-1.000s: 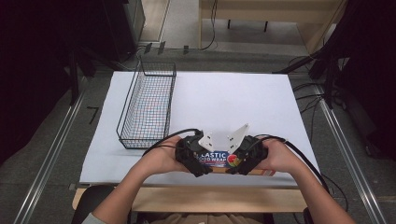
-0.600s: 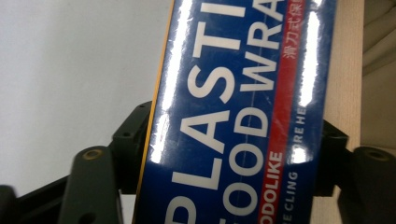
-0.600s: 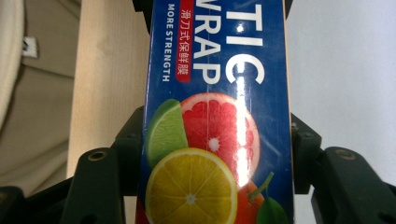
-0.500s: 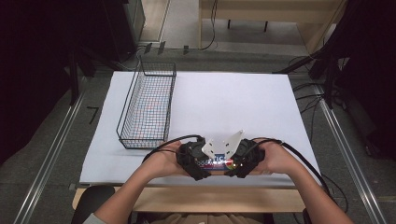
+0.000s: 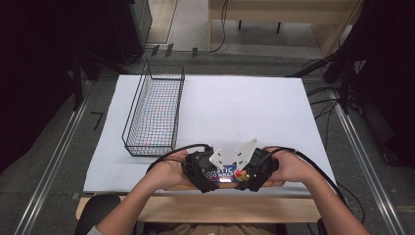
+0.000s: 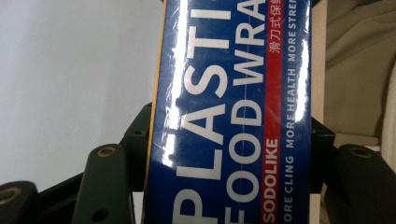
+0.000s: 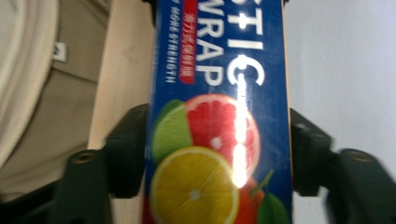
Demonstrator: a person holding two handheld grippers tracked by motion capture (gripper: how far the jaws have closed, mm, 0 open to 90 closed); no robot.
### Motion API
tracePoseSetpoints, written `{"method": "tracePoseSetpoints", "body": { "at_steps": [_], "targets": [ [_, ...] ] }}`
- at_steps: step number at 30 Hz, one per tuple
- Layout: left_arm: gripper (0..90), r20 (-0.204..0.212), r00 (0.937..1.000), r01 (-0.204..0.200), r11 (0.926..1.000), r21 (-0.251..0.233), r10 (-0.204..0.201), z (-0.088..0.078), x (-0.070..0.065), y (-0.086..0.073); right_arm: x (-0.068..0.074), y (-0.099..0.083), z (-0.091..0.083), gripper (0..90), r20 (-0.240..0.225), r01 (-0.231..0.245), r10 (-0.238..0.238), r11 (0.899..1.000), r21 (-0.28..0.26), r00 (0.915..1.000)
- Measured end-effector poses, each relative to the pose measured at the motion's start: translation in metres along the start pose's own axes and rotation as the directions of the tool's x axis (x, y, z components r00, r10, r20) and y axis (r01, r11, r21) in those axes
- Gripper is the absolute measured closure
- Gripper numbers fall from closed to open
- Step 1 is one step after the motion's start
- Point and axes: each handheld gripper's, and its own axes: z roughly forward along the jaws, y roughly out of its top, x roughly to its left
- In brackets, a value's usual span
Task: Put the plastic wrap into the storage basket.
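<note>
From above you see your two hands at the bench's near edge with the box lying crosswise between them, and a wire basket well apart at the left. Your left hand-held gripper view reads "PLASTIC FOOD WRAP" in white on glossy blue with a red stripe; its jaws have just closed and clamp the box. Your right hand-held gripper view shows the citrus picture; its jaws have just been opening, flanking the box; contact unclear.
</note>
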Motion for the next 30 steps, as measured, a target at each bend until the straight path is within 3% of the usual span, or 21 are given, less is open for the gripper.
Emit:
{"method": "tracePoseSetpoints", "body": {
  "at_steps": [2, 6, 10, 11, 14, 17, 22, 26, 30],
  "targets": [
    [40.1, -0.008, 0.9999, 0.015, 0.9999, -0.007, -0.015, -0.002, 0.002, -0.002, 0.0, -0.003, -0.003, 19.7, 0.012, 0.0, 0.0, 1.0, -0.01, 0.9999],
    [40.0, -0.007, 0.9993, 0.037, 0.9993, -0.01, -0.037, -0.005, 0.005, -0.007, -0.005, -0.008, -0.008, 19.3, 0.03, -0.059, 0.06, 0.997, -0.04, 0.9977],
    [40.0, -0.02, 0.9988, 0.045, 0.9989, -0.011, -0.045, -0.007, 0.006, -0.01, -0.008, -0.012, -0.015, 18.9, 0.063, -0.077, 0.082, 0.994, -0.079, 0.9946],
    [40.0, -0.04, 0.9981, 0.047, 0.9988, -0.015, -0.048, -0.008, 0.006, -0.01, -0.009, -0.013, -0.018, 18.6, 0.069, -0.078, 0.085, 0.993, -0.09, 0.994],
    [39.9, -0.016, 0.9963, 0.084, 0.9963, -0.017, -0.085, -0.013, 0.008, -0.01, -0.01, -0.017, -0.025, 18.2, 0.086, -0.087, 0.097, 0.989, -0.116, 0.9915],
    [39.9, -0.015, 0.9963, 0.085, 0.9963, -0.014, -0.085, -0.015, 0.008, -0.011, -0.011, -0.02, -0.033, 17.9, 0.079, -0.112, 0.125, 0.983, -0.148, 0.989],
    [39.8, -0.014, 0.9955, 0.093, 0.9955, -0.015, -0.094, -0.016, 0.01, -0.013, -0.011, -0.026, -0.044, 17.7, 0.115, -0.13, 0.153, 0.974, -0.184, 0.9815],
    [39.9, -0.015, 0.9941, 0.107, 0.994, -0.023, -0.107, -0.018, 0.012, -0.015, -0.012, -0.033, -0.052, 17.7, 0.149, -0.168, 0.205, 0.959, -0.229, 0.9673],
    [40.1, -0.028, 0.9912, 0.128, 0.9912, -0.034, -0.129, -0.021, 0.015, -0.017, -0.013, -0.04, -0.059, 17.7, 0.19, -0.186, 0.237, 0.95, -0.252, 0.9527]
  ]
}}
